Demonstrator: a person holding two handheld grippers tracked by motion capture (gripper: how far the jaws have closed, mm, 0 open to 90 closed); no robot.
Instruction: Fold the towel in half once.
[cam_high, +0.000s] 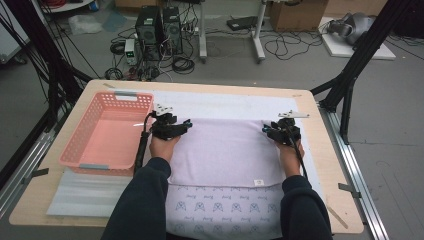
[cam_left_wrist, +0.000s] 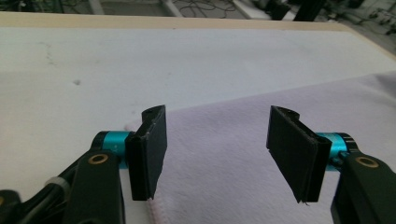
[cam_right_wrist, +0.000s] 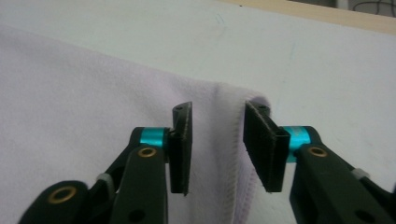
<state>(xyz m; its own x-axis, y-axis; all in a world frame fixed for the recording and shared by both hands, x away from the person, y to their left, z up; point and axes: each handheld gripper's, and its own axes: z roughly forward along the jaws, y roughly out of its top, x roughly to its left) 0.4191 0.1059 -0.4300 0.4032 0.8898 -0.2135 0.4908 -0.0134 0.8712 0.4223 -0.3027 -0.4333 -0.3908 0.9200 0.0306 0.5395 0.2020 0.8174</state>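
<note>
Lilac towel (cam_high: 225, 152) lies folded flat mid-tabletop (cam_high: 327, 165), right of the pink basket (cam_high: 107, 132). Both forearms stretched forward, palms down. Left gripper (cam_high: 186, 123) at towel's far left corner, jaws wide, empty. Right gripper (cam_high: 265, 128) at far right corner, jaws narrower, straddling the hem, not pinching.

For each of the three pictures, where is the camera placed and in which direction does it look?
High view: above the person's side, facing forward and down on the wooden table; both forearms, left gripper and right gripper on the folded lilac towel, beside the pink plastic basket.
Left gripper view: rides on the left gripper, looking along its open black jaws over the towel's corner.
Right gripper view: rides on the right gripper, jaws open astride the towel's stitched edge.
All views share the towel and white mat.
</note>
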